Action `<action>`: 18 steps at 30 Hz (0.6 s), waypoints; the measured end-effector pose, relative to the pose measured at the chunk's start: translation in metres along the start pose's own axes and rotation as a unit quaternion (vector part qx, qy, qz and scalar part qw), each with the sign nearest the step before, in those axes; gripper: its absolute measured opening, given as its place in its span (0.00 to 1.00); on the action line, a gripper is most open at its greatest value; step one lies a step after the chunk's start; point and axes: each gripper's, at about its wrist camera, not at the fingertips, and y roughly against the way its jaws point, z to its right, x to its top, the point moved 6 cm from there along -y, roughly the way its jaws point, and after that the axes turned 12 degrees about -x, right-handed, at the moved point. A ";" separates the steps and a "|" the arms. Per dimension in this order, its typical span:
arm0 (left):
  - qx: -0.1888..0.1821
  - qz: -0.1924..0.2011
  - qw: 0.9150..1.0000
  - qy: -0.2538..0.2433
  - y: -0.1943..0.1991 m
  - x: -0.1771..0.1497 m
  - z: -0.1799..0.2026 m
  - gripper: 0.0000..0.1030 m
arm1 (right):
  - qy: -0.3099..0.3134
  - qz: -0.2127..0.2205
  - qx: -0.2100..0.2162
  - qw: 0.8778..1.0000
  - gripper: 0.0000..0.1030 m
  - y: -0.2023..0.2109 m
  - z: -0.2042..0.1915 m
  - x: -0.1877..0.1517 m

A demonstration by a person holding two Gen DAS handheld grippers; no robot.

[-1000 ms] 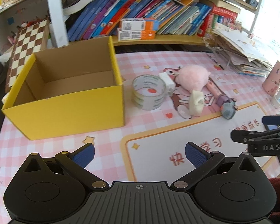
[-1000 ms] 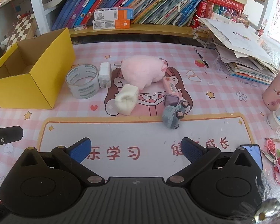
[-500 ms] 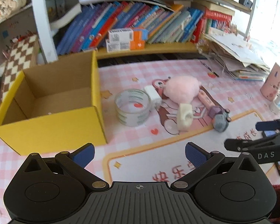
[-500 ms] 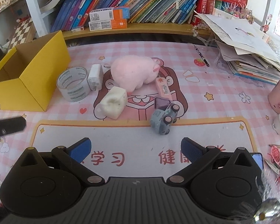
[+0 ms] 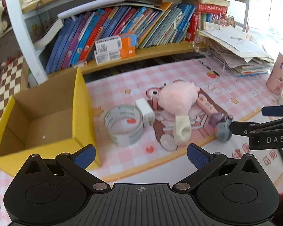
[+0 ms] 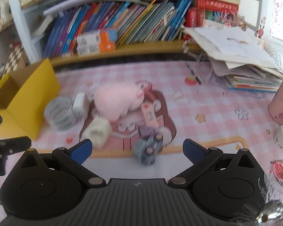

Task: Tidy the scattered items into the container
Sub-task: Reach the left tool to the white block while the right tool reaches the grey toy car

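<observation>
Status, near to far: nothing tidied yet afaict.

L gripper [image 5: 140,155]: jaws wide, nothing between them, hovering over the mat w/ the tape roll [image 5: 123,125] just ahead. R gripper [image 6: 136,150]: jaws wide too, empty, toy car [image 6: 148,149] right in front, roughly centred between the fingers. My guess is car = first pick for R, tape for L.

Pile, all on the pink mat [image 5: 235,86], none in the box:
- toy car, grey, tipped w/ wheels showing, touching a small purple block [image 6: 146,131]
- white cube-ish thing [image 5: 182,130] beside the tape
- tape roll, clear, standing on its flat side, close to the box wall
- white charger-type block [image 5: 145,111] leaning on the tape
- pink plush [image 5: 176,99] mid-pile, pink eraser/stick [image 5: 206,106] against it

Yellow box [image 5: 83,101] to the L of the pile, open top, looks empty bar a speck on the floor.

So 0 of approx 7 items done; whole job left. R view is blurred, so fine detail there = unsure.
</observation>
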 end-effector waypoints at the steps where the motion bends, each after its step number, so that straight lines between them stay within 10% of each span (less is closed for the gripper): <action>1: 0.003 -0.003 1.000 0.002 -0.004 0.002 0.001 1.00 | -0.012 0.011 0.001 1.000 1.00 0.001 0.003 0.002; 18: -0.019 -0.043 0.999 -0.021 -0.047 0.007 0.013 1.00 | -0.043 -0.012 -0.004 0.999 1.00 -0.037 0.013 -0.004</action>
